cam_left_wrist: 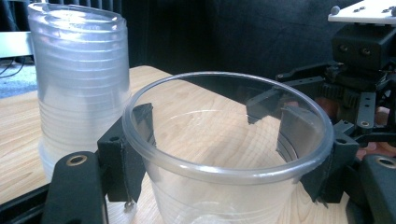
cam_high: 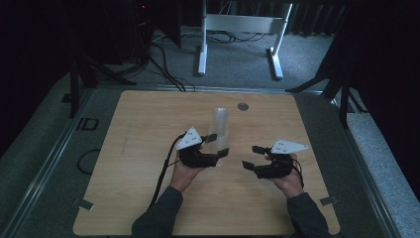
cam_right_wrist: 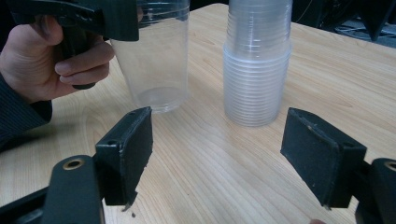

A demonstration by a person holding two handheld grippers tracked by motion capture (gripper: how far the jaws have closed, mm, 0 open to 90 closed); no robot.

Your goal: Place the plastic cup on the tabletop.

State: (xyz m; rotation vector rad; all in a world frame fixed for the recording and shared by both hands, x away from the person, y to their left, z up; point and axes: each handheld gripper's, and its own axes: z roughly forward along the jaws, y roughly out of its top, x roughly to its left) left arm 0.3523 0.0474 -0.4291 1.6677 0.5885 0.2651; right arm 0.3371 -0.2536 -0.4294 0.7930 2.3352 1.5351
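Left gripper view shows the left tool (cam_left_wrist: pixel 224 154) squeezing a clear cup (cam_left_wrist: pixel 229 140) from both sides, just beside the tall cup stack (cam_left_wrist: pixel 79 84) on the desk (cam_left_wrist: pixel 18 135). Near the cup, the right tool (cam_right_wrist: pixel 219 158) is wide open, holding nothing.

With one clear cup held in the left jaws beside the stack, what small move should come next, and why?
Probably lower the single cup straight down and let it go. The left gripper is shut on it near the rim, its base sits at or just above the table, clear of the cup stack. The right gripper waits open and empty.
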